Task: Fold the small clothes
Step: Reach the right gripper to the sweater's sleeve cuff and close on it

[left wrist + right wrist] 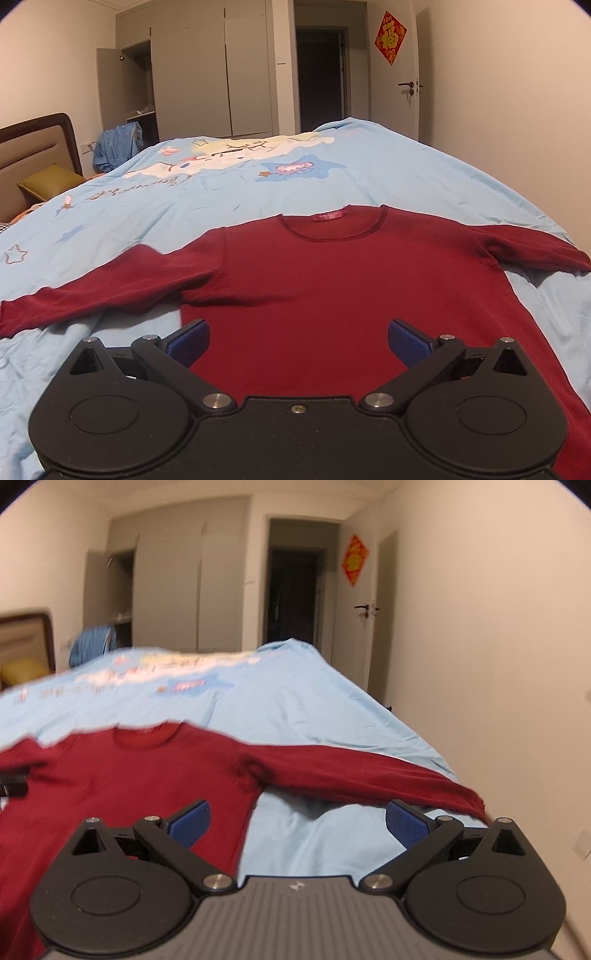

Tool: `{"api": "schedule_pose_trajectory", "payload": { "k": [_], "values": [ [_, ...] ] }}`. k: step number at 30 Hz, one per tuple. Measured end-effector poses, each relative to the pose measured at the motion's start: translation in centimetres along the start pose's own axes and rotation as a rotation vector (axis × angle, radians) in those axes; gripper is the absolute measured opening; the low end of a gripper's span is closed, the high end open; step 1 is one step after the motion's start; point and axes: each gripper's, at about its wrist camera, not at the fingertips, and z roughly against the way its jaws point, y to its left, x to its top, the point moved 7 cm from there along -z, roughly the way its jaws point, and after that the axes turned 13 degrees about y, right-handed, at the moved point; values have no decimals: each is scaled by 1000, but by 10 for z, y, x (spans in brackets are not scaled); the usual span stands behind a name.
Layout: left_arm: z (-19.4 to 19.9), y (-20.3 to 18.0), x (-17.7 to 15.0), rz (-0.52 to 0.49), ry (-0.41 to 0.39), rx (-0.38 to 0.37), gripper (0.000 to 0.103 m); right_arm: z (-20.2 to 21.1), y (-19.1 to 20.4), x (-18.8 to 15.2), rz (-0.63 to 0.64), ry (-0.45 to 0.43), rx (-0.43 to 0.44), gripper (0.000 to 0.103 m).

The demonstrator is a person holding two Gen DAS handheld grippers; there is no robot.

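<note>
Shirt [332, 291], dark red, lies flat on bed [229, 206], collar pointing away, sleeves spread crosswise. Folding not yet begun. Left gripper [298, 338] above hem, right gripper [298, 821] near side seam; jaws spread, empty. Next likely: pinch a sleeve, fold inward.

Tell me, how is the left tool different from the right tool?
The left tool hangs over the middle of the red shirt; the right tool hangs over the shirt's side edge and the blue bedcover. The left tool's body is black, the right tool's grey. Both are open, holding nothing.
</note>
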Motion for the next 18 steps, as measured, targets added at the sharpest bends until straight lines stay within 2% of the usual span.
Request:
{"api": "schedule_pose_trajectory", "payload": {
  "k": [4, 11, 15, 18],
  "values": [
    [-36, -15, 15, -11, 2, -6, 102, -32, -59, 3, -199, 10, 51, 103],
    [-86, -35, 23, 3, 10, -53, 102, -88, -170, 1, -460, 29, 38, 103],
    [-104, -42, 14, -5, 27, -75, 102, -123, -214, -3, -608, 100, 79, 103],
    [-114, -46, 4, -29, 39, -64, 102, -151, -242, -15, -739, 161, 101, 103]
  ]
}}
